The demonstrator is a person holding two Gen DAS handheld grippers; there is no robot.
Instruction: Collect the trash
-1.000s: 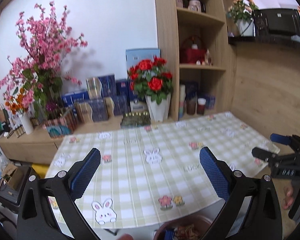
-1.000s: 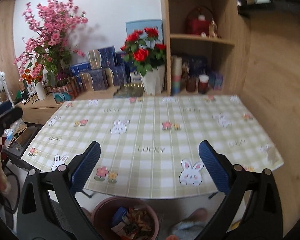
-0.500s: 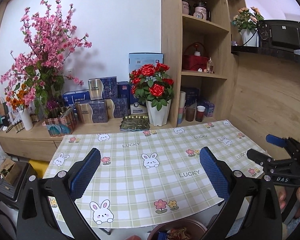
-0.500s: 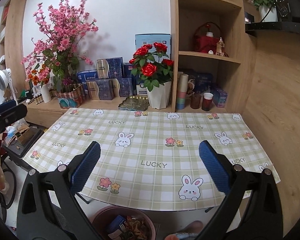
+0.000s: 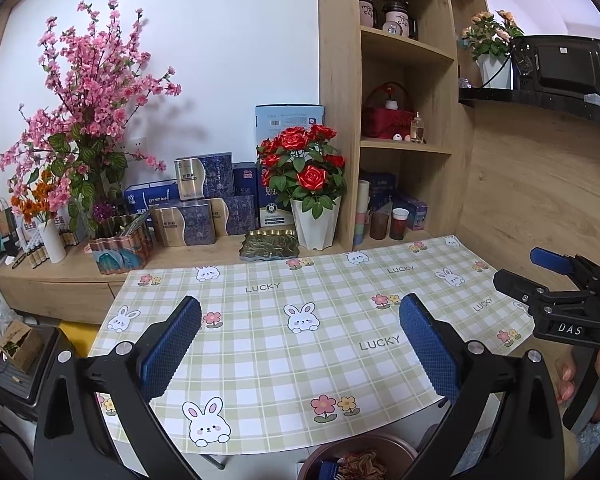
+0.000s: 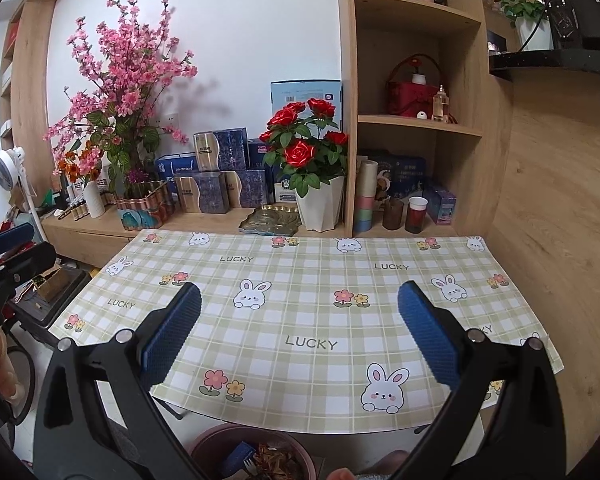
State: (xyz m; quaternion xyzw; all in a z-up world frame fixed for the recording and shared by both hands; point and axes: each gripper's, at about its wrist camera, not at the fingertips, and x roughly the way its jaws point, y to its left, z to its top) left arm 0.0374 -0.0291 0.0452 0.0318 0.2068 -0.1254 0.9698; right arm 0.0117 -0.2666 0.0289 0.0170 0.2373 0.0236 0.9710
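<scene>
Left wrist: left gripper (image 5: 300, 344) fingers spread wide, empty; right gripper (image 6: 299, 332) likewise.

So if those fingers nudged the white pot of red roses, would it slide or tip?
The white pot of red roses would probably tip: it tapers to a narrow base beneath a wide, tall bouquet. It looks like light plastic, so little weight would steady it.
</scene>
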